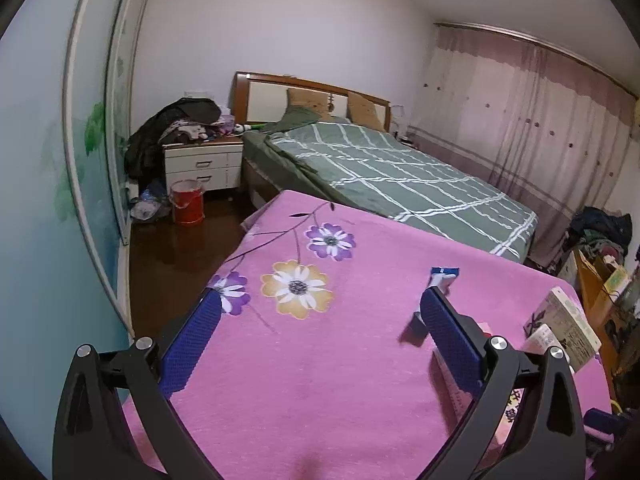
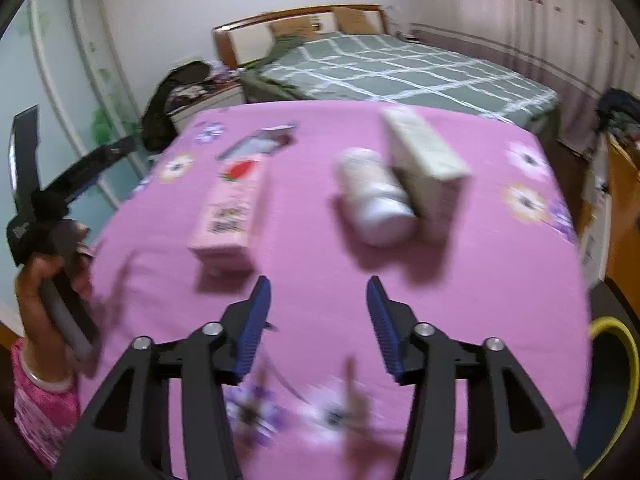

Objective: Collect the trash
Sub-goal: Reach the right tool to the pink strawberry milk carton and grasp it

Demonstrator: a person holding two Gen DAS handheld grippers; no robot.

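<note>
Left wrist view: your left gripper [image 1: 320, 308] stands spread wide and empty over the pink cloth [image 1: 320, 380], a blue-white wrapper [image 1: 443, 275] beside 1 finger. Right wrist view, blurred: your right gripper [image 2: 318, 308] is parted, empty; pink box [image 2: 230, 208], white bottle [image 2: 376, 200] and, seemingly, a pale carton [image 2: 424, 152] remain uncollected.

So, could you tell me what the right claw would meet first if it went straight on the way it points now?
Probably the pink cloth itself, since the right claw tilts downward, open and empty. Beyond that lies the white bottle, though blur makes depth unclear.
</note>
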